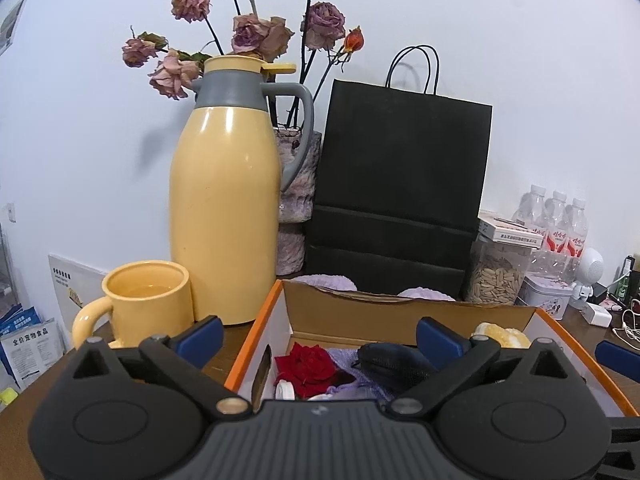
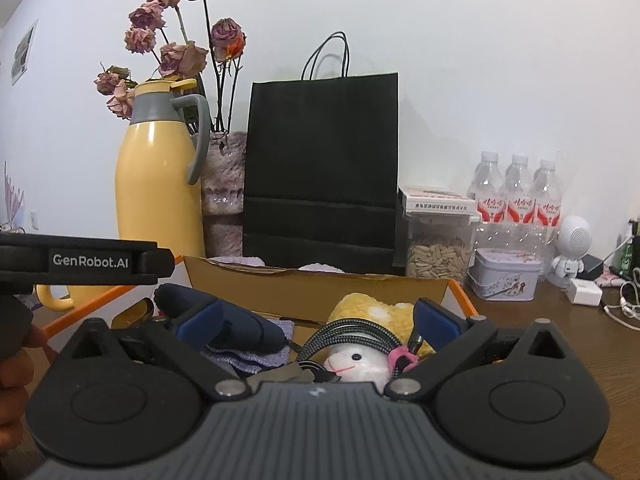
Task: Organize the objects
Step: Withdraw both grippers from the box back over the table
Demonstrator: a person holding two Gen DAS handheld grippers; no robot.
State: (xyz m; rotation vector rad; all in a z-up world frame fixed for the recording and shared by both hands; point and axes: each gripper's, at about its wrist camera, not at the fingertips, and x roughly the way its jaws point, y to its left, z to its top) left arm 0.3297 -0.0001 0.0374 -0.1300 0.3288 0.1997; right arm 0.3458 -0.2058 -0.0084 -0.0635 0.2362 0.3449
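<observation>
An open cardboard box with an orange rim (image 1: 256, 332) (image 2: 460, 296) sits on the wooden table. It holds a red rose (image 1: 306, 368), a dark zip pouch (image 1: 384, 356) (image 2: 240, 328), a purple cloth (image 1: 360, 388) (image 2: 248, 356), a yellow plush (image 2: 368, 308), a white plush face (image 2: 356, 364) and a braided cable (image 2: 348, 336). My left gripper (image 1: 320, 336) hangs open over the box's left half with nothing between its blue pads. My right gripper (image 2: 318, 320) is open above the plush and cable, gripping nothing. The left gripper's body (image 2: 80, 260) shows at the left of the right wrist view.
A yellow mug (image 1: 148, 304) and a tall yellow thermos (image 1: 224, 208) stand left of the box. Behind it are a vase of dried roses (image 1: 296, 200) and a black paper bag (image 1: 400, 184). To the right stand a seed jar (image 2: 438, 256), a tin (image 2: 504, 276), water bottles (image 2: 520, 196) and chargers (image 2: 586, 294).
</observation>
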